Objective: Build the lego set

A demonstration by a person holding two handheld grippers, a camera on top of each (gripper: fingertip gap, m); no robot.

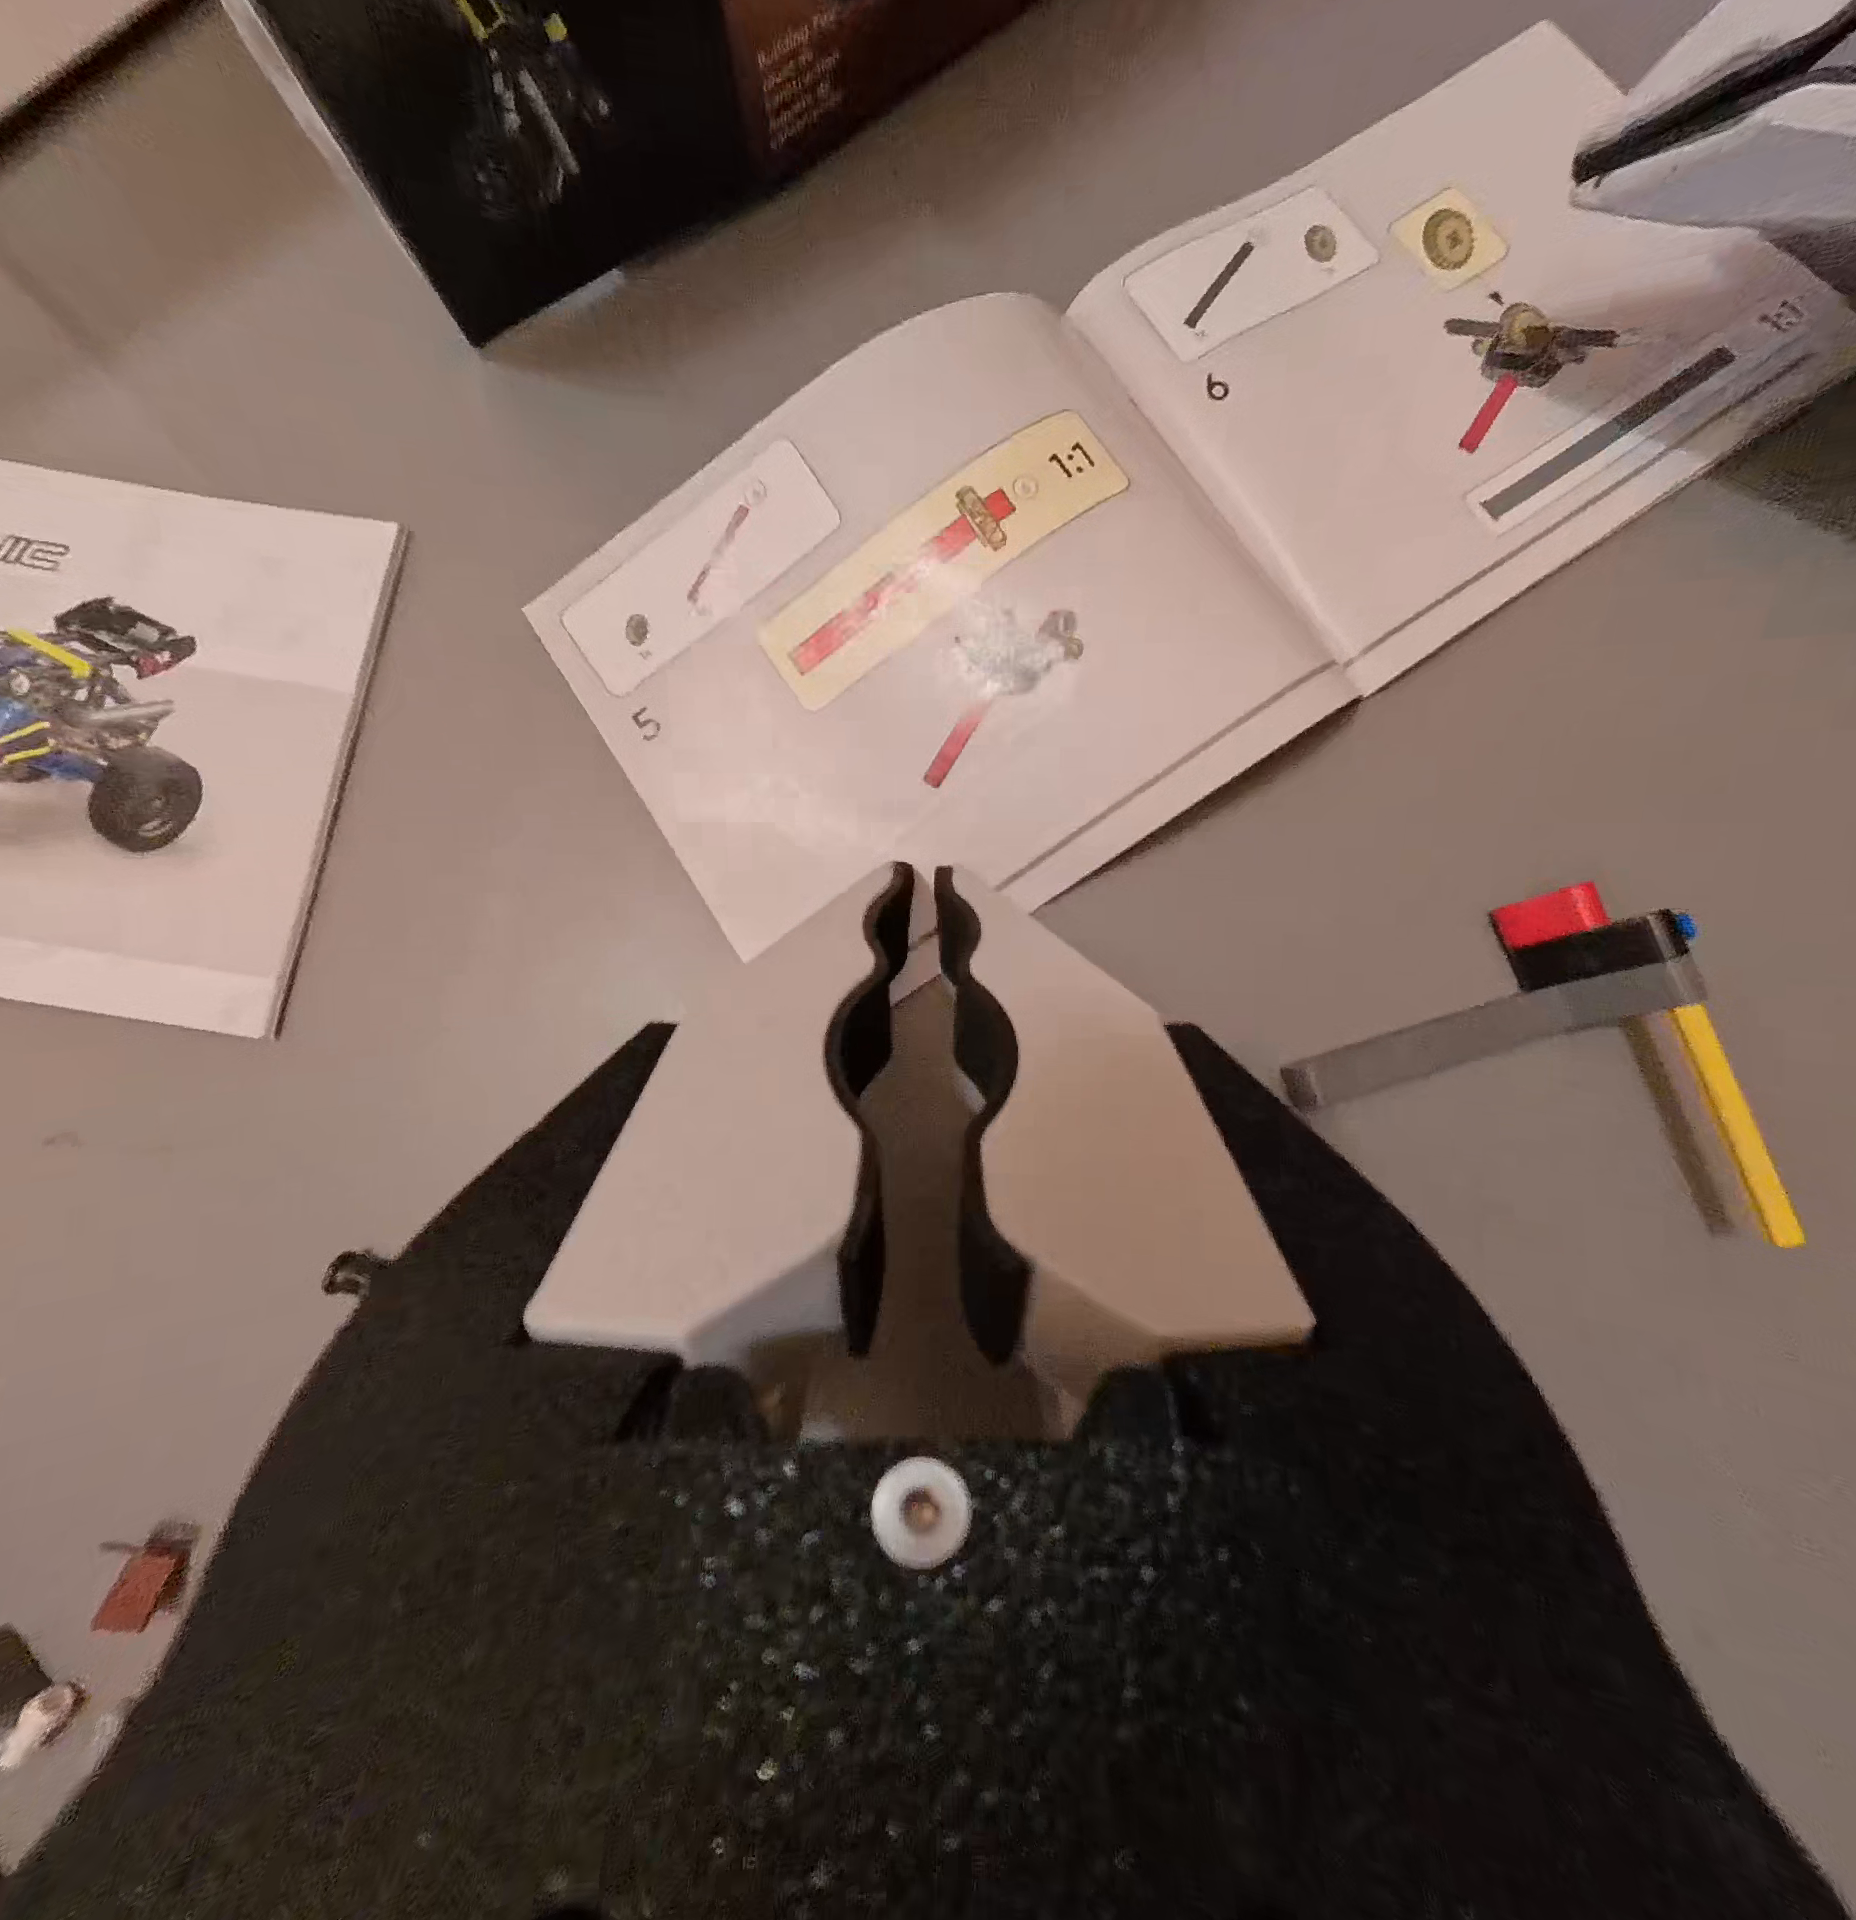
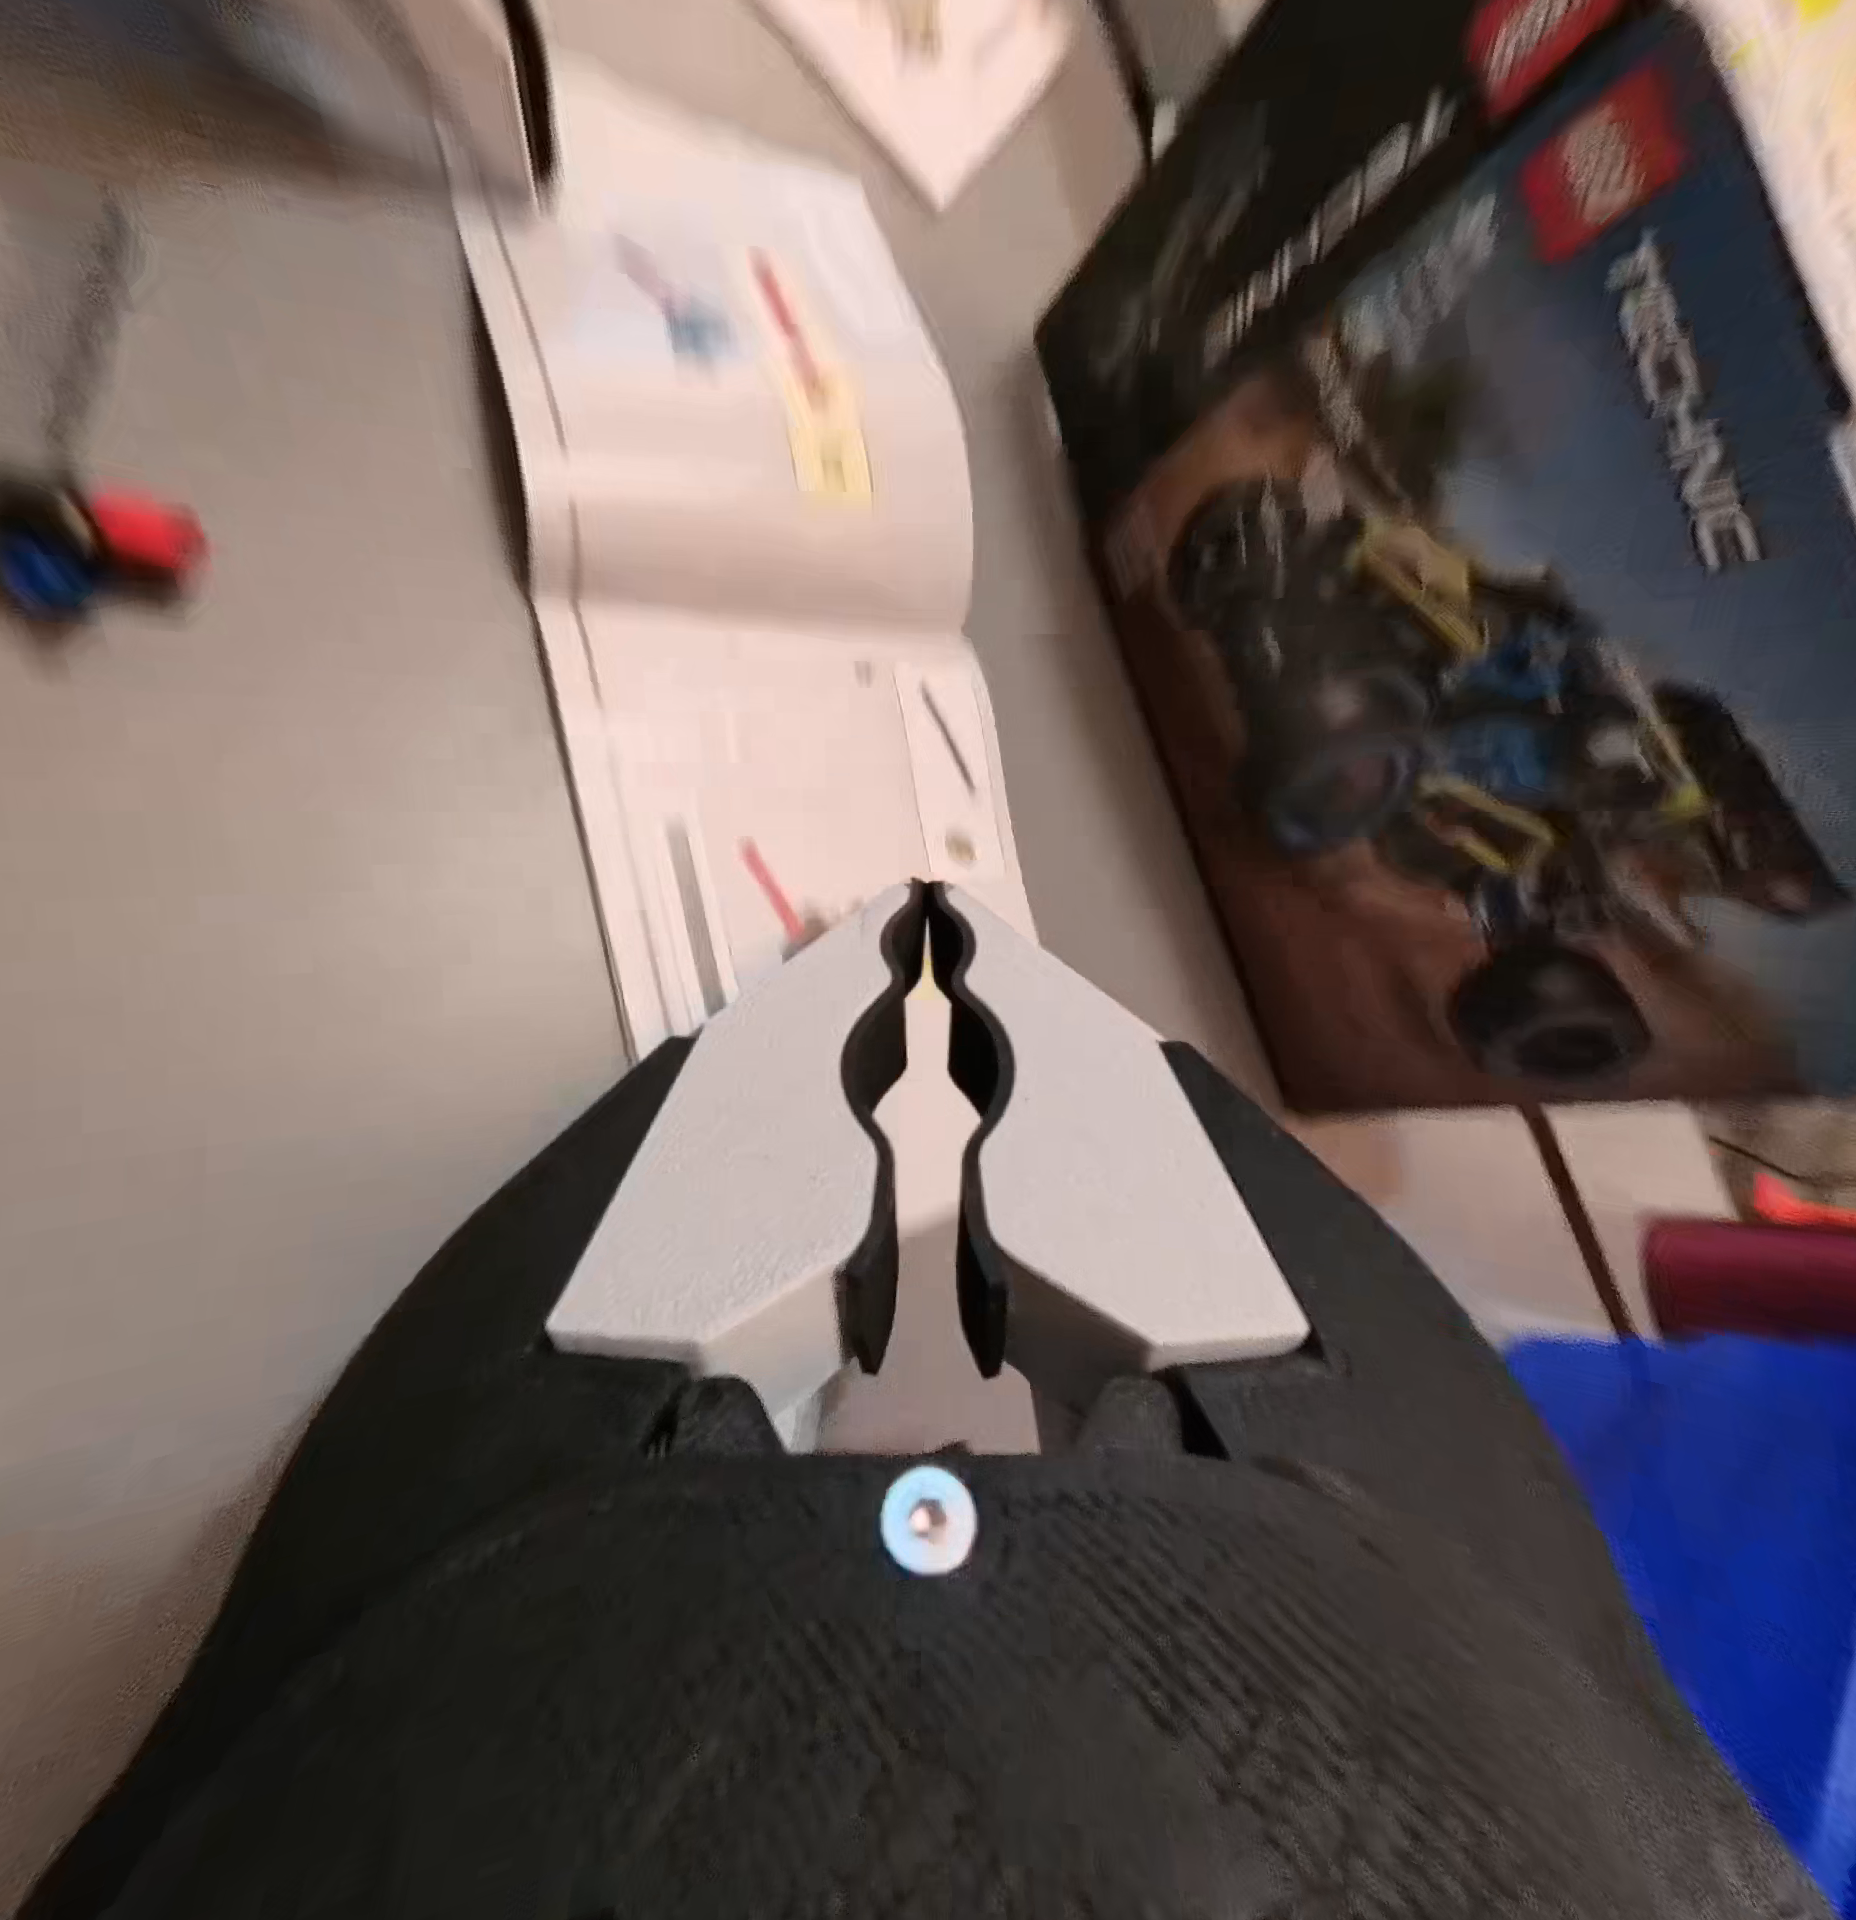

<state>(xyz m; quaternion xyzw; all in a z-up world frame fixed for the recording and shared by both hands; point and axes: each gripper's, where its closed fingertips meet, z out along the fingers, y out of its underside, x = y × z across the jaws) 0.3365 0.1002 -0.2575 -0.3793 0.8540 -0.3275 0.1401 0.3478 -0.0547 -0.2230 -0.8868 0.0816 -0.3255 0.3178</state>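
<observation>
A small lego assembly (image 1: 1589, 997) is lying on the grey surface (image 1: 488, 364) to the right of the left claw (image 1: 924, 883), well apart from it: a red block on a black piece, a grey beam reaching left, and a yellow axle beside a grey one pointing down, with a blue tip at the far end. In the blurred right wrist view the same assembly (image 2: 93, 551) is showing only as a red and blue smear at the left edge. Just beyond the left claw's tips an open instruction booklet (image 1: 1111, 540) is lying flat, showing printed step numbers and part diagrams with red axles and tan gears. A closed booklet (image 1: 155, 727) with a picture of a blue buggy and some lettering on its cover is sitting to the left. The dark set box (image 1: 550, 145), bearing a brand logo and lettering, is standing beyond both. Loose small pieces (image 1: 145, 1579) are lying at the lower left. The left claw is standing nearly closed, a thin gap between its tips, holding nothing. The right claw (image 2: 924, 894) is hovering over the booklet (image 2: 778, 582) beside the box (image 2: 1475, 623), its tips meeting with nothing between them. A blue item (image 2: 1734, 1558) is showing at the lower right.
</observation>
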